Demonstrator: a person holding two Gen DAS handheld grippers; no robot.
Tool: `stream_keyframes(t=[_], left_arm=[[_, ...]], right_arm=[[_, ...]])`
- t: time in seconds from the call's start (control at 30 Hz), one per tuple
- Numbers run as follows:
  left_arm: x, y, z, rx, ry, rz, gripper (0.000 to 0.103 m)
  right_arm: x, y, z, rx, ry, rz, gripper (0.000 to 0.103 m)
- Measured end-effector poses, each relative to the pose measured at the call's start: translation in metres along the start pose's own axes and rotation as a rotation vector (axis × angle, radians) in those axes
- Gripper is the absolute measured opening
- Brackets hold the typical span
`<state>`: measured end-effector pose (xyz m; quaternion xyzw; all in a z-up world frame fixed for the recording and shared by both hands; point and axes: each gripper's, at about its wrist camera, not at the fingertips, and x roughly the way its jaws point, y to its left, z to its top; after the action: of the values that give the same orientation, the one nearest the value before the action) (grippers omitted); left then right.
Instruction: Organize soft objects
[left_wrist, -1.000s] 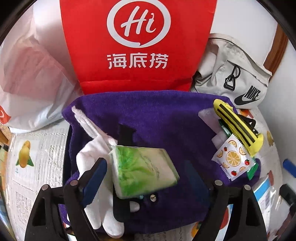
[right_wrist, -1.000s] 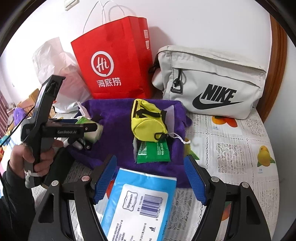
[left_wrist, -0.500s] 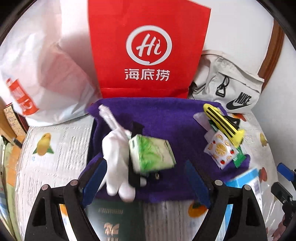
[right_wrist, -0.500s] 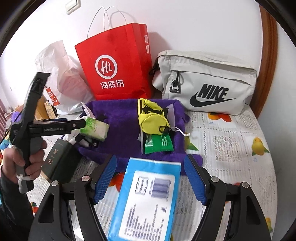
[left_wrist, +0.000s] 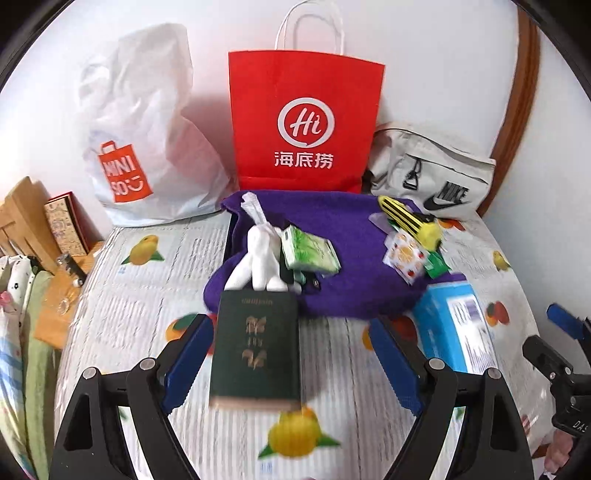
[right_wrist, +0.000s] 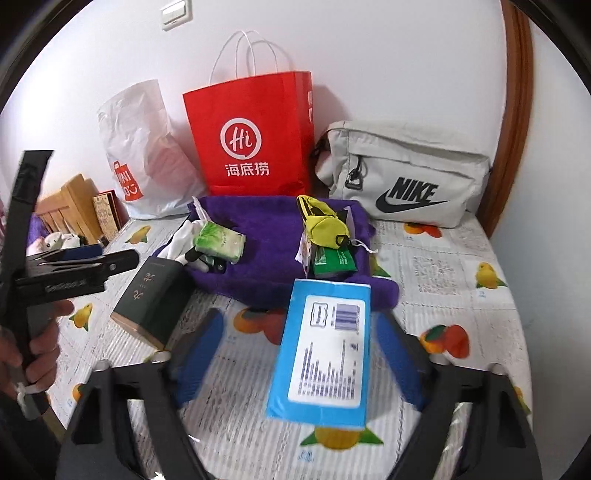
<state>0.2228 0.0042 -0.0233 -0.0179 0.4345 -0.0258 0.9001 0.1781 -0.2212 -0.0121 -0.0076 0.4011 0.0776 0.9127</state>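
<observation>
A purple towel (left_wrist: 332, 258) lies on the fruit-print table, carrying a green tissue pack (left_wrist: 310, 253), a white glove (left_wrist: 258, 254), a yellow pouch (left_wrist: 410, 218) and an orange-print packet (left_wrist: 404, 256). My left gripper (left_wrist: 288, 332) is open, and a dark green box (left_wrist: 255, 350) lies on the table between its fingers, untouched. My right gripper (right_wrist: 299, 354) has its jaws opening. A blue pack (right_wrist: 325, 350) lies flat between its pads, which stand clear of it. In the right wrist view a hand holds the left gripper (right_wrist: 81, 273) beside the green box (right_wrist: 151, 299).
Against the wall stand a red paper bag (left_wrist: 306, 122), a white plastic bag (left_wrist: 144, 140) and a grey Nike bag (right_wrist: 406, 184). A small green packet (right_wrist: 334, 262) sits under the pouch. Wooden furniture and a box (left_wrist: 62, 225) crowd the left edge.
Both grippers have pulled back from the purple towel and risen. The tissue pack stays on the towel, and the dark green box now shows between the left fingers. The right jaws have widened.
</observation>
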Motion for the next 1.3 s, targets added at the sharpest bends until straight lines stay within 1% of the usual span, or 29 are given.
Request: stream_keyframes(t=[0.07,0.13,0.2,0.33,0.5,0.63,0.87,1.1,1.3], left_arm=[[-0.016,-0.001,-0.01,-0.001,-0.017,-0.002,0.087],[-0.033,-0.003,-0.021,-0.005,-0.033,0.001,0.093],[-0.044,-0.005,-0.029,-0.011,-0.046,0.006,0.097],[-0.068,-0.007,-0.047,-0.023,-0.067,0.013,0.1],[-0.09,-0.014,-0.068,-0.012,-0.095,0.036,0.101],[-0.108,-0.019,-0.085,-0.013,-0.123,0.032,0.101],[-0.128,-0.023,-0.106,-0.003,-0.152,0.054,0.101],[-0.142,-0.026,-0.115,0.003,-0.176,0.057,0.101],[-0.145,-0.026,-0.117,0.004,-0.184,0.054,0.101]], right_arm=[[-0.013,0.004,-0.005,-0.004,-0.018,-0.003,0.092],[-0.023,0.008,-0.011,-0.004,-0.023,-0.01,0.097],[-0.033,0.011,-0.017,0.0,-0.027,-0.019,0.099],[-0.052,0.013,-0.029,0.01,-0.045,-0.026,0.103],[-0.078,0.016,-0.044,0.015,-0.069,-0.043,0.103],[-0.096,0.015,-0.059,0.039,-0.082,-0.05,0.103],[-0.113,0.021,-0.081,0.043,-0.085,-0.064,0.103],[-0.123,0.023,-0.087,0.046,-0.097,-0.069,0.103],[-0.126,0.022,-0.089,0.051,-0.101,-0.072,0.103]])
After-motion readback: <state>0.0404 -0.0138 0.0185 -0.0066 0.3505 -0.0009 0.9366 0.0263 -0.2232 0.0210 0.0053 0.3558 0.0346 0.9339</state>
